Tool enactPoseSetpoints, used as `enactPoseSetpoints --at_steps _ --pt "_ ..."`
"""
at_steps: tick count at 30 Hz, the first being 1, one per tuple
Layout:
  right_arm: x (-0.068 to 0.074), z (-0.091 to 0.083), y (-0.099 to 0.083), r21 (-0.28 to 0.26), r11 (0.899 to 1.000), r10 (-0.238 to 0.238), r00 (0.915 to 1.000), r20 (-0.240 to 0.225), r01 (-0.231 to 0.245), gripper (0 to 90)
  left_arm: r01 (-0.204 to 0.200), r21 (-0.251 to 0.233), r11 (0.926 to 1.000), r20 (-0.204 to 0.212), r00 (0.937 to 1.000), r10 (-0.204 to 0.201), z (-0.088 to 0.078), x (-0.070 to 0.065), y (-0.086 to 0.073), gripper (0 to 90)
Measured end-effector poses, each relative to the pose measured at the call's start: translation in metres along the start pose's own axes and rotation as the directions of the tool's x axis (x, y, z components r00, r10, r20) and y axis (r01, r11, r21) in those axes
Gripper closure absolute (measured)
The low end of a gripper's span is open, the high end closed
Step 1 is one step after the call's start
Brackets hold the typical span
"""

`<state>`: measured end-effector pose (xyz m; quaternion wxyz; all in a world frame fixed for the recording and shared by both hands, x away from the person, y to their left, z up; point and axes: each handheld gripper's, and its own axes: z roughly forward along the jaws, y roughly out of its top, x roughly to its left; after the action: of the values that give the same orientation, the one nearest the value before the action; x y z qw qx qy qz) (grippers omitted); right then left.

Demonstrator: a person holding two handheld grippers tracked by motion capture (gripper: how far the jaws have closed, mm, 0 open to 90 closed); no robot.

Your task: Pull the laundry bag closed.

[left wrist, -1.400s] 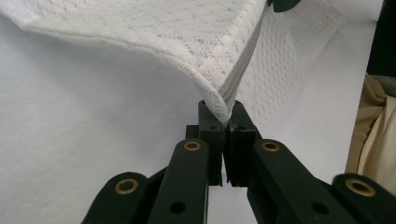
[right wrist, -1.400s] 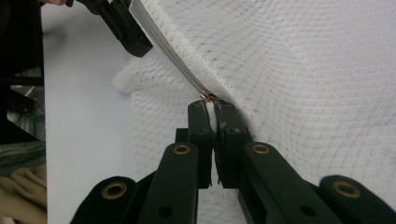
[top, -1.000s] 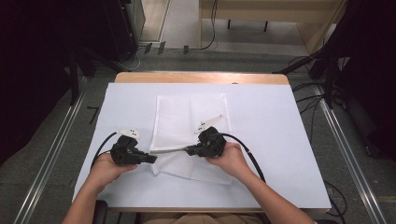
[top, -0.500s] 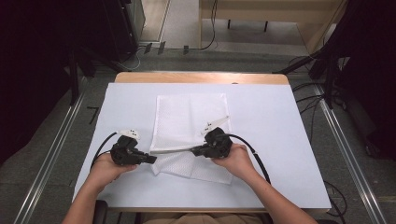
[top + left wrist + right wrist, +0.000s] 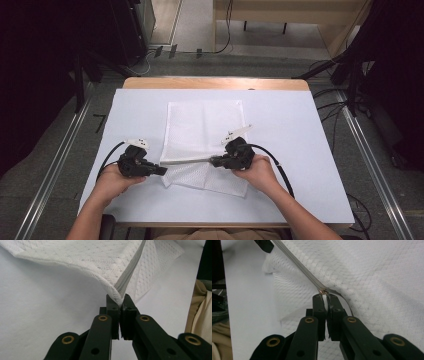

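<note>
My left gripper (image 5: 162, 171) is clamped tight on the corner of the white mesh laundry bag (image 5: 205, 131), right at the end of its grey zipper (image 5: 187, 161); in the left gripper view my jaws pinch the mesh hem where the zipper tape (image 5: 130, 272) meets it. My right gripper (image 5: 214, 161) is closed on the zipper's white pull tab (image 5: 325, 301), just behind the small brass slider (image 5: 323, 291). The bag lies flat in the middle of the white table cover (image 5: 300, 130), its near edge lifted between my two grippers, the zipper stretched taut from one to the other.
</note>
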<state>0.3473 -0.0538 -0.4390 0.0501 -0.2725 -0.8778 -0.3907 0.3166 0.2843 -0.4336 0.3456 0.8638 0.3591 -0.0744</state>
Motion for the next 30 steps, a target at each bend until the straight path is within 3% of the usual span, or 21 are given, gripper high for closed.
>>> enactPoseSetpoints --at_steps 30 --pt "-0.0036 -0.008 -0.0088 0.01 1.0 0.009 1.0 -0.002 -0.009 87.8 0.001 0.006 1.0 0.009 1.0 -0.001 0.0002 -0.0006 0.0 88.8"
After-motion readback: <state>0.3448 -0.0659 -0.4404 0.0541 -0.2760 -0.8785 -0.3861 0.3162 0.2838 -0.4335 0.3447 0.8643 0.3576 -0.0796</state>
